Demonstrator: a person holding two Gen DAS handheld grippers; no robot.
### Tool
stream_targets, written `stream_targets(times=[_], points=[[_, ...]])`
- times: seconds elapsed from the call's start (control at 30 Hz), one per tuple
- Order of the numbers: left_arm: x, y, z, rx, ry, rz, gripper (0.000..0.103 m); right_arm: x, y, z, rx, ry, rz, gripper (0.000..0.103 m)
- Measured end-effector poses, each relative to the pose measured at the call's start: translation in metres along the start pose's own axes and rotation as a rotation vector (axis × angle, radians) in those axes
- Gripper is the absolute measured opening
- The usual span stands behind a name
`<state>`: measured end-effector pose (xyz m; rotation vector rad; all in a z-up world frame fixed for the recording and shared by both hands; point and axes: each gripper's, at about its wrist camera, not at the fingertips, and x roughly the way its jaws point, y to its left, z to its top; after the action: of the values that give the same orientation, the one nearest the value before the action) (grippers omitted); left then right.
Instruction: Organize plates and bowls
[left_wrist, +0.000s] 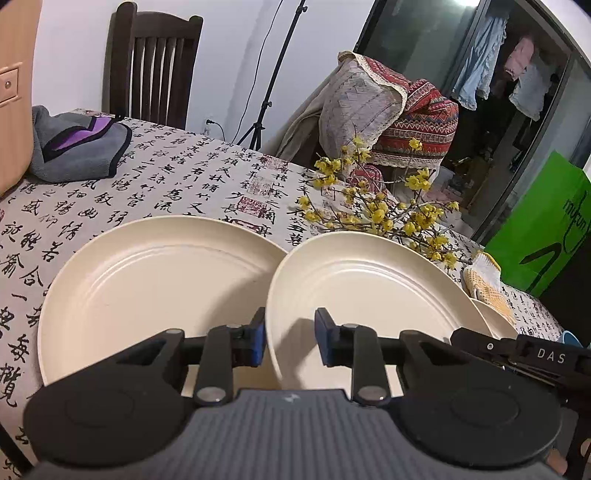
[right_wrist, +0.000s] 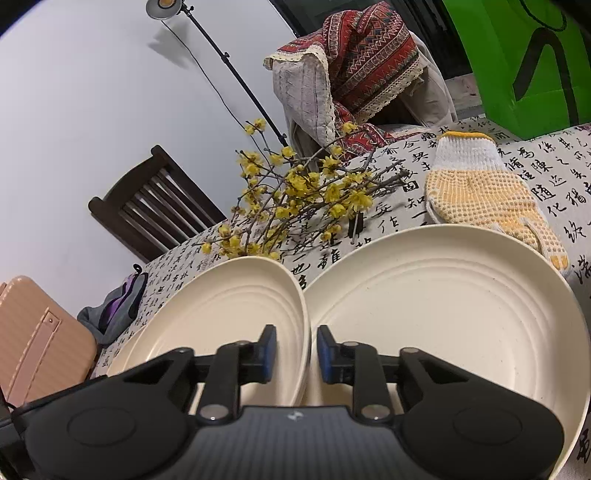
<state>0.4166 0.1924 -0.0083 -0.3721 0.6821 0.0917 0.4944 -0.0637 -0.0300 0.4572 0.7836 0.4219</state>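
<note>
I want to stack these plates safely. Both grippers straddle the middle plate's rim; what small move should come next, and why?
Probably close both grippers until the pads press the rim. The left gripper and right gripper straddle opposite edges of the middle plate, yet gaps show beside the pads, so lifting now might slip.

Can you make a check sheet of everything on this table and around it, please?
Surface: table under a calligraphy-print tablecloth.
Job's things: left plate, middle plate and right plate, all cream and empty.
Clutter: yellow flower branches, dotted work glove, grey and purple cloth.
Grippers: left gripper straddles the middle plate's left rim, right gripper its right rim; neither visibly pinches.
Cables: black plug cable at the wall.
Surroundings: dark wooden chair, light stand, green bag, pink suitcase.
</note>
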Motion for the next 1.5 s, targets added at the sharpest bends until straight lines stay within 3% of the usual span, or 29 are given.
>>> stream_targets(times=[0.17,0.67,1.0,1.5], points=[[0.0,-0.001,0.0,0.007,-0.005,0.015,0.027,0.0,0.0,0.0,0.004,-0.003,-0.003,0.012],[-0.002,-0.002,-0.001,0.017,-0.029,0.031,0.022,-0.002,0.003,-0.002,-0.02,-0.014,-0.014,0.012],[-0.011,-0.011,-0.002,0.077,-0.086,0.077,0.022,-0.005,0.007,-0.003,-0.048,-0.028,-0.022,0.012],[-0.021,-0.014,-0.001,0.077,-0.129,0.076,0.022,-0.011,0.012,-0.001,-0.069,-0.059,-0.005,0.012]])
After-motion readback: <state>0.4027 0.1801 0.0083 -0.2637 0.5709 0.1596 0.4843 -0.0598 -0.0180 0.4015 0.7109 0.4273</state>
